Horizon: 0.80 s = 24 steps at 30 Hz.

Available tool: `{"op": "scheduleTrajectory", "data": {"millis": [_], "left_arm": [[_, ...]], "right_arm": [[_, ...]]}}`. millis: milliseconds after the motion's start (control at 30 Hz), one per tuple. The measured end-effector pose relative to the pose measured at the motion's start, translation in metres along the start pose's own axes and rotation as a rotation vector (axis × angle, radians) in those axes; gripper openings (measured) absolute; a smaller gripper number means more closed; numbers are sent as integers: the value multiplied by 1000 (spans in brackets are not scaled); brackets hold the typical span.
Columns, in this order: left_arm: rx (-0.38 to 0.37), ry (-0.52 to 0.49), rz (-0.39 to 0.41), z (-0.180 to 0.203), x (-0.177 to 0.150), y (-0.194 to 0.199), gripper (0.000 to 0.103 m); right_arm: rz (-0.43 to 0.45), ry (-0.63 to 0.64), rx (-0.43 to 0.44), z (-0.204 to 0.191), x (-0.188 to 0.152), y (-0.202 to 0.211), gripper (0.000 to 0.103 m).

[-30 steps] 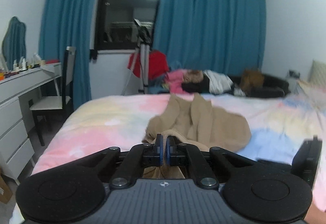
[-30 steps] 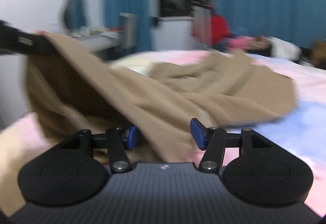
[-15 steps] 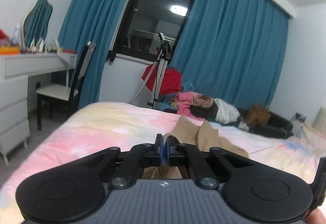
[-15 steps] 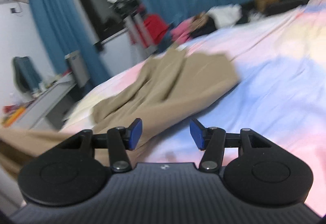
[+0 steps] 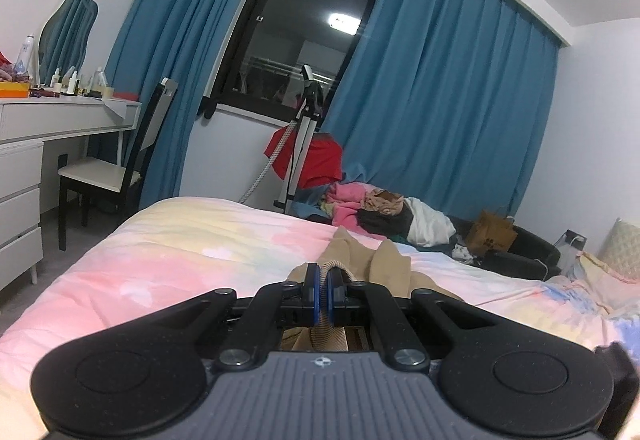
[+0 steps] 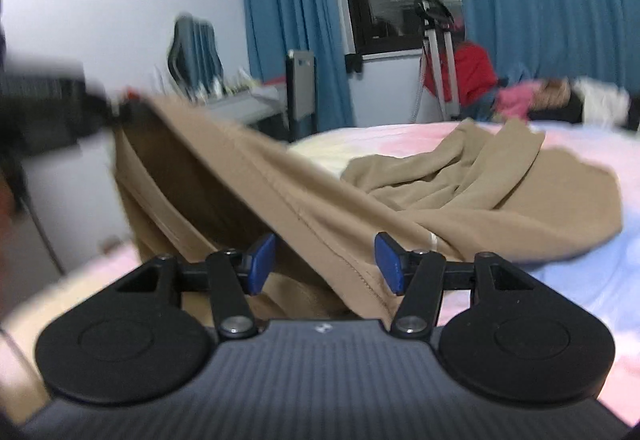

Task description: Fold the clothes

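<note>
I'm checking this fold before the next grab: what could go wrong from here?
1. The left tool pinches only a narrow edge of the tan stretchy knit garment, so a tug could pull it free.
2. The right tool is opening, its pads clear of the taut fold running between them; closing now may catch several layers.
3. The rest lies bunched on the pastel bedspread and may drag.

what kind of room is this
Most likely a bedroom in a home. A bed with a pastel tie-dye cover fills the foreground, a white dressing table with bottles and a mirror stands along the wall, and long blue curtains frame a dark window.
</note>
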State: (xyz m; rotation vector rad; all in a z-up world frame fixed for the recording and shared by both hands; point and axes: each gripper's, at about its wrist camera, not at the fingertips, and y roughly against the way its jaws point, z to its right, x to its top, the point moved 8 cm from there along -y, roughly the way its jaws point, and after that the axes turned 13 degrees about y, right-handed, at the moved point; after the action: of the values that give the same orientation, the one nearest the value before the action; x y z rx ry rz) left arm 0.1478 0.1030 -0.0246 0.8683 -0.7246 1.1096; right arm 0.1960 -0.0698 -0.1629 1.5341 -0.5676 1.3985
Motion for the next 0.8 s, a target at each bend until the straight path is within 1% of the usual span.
{"op": "scheduleTrajectory", "data": {"millis": [67, 100, 167, 233, 300, 367, 400, 433, 467, 500, 533, 600, 667, 700, 767, 800], "left_arm": [[4, 0, 16, 0, 0, 2, 4], [6, -1, 24, 0, 0, 2, 4], [6, 1, 23, 0, 0, 2, 3], [-1, -3, 13, 3, -2, 1, 3], [-2, -26, 2, 7, -7, 0, 4], [8, -50, -1, 9, -11, -2, 4], [15, -62, -5, 9, -12, -2, 4], [32, -74, -10, 7, -14, -4, 4], [50, -88, -16, 5, -16, -6, 4], [68, -106, -31, 3, -19, -9, 4], [86, -118, -57, 0, -23, -12, 4], [116, -109, -130, -6, -34, -21, 4], [140, -105, -212, -14, -47, -29, 4], [149, -119, -243, -15, -53, -31, 5], [179, -166, -299, -16, -68, -33, 8], [187, -201, -332, -16, -76, -34, 14]], "right_arm": [[-52, -9, -103, 13, -10, -11, 57], [-80, -63, -152, 27, -18, -13, 57], [-123, -218, -233, 61, -33, -10, 58], [-136, -351, -275, 90, -46, -5, 59], [-152, -421, -280, 104, -53, -6, 58], [-171, -401, -268, 103, -53, -8, 46], [-175, -360, -268, 99, -51, -6, 33], [-176, -316, -271, 95, -47, -6, 28], [-170, -281, -279, 90, -43, -2, 19], [-161, -248, -289, 86, -38, 3, 12], [-142, -229, -304, 87, -34, 8, 9], [-101, -201, -326, 89, -25, 13, 8], [-60, -204, -332, 92, -17, 23, 6], [-48, -212, -334, 94, -15, 26, 6], [-27, -216, -340, 100, -8, 30, 6], [-19, -208, -346, 101, -5, 31, 6]]}}
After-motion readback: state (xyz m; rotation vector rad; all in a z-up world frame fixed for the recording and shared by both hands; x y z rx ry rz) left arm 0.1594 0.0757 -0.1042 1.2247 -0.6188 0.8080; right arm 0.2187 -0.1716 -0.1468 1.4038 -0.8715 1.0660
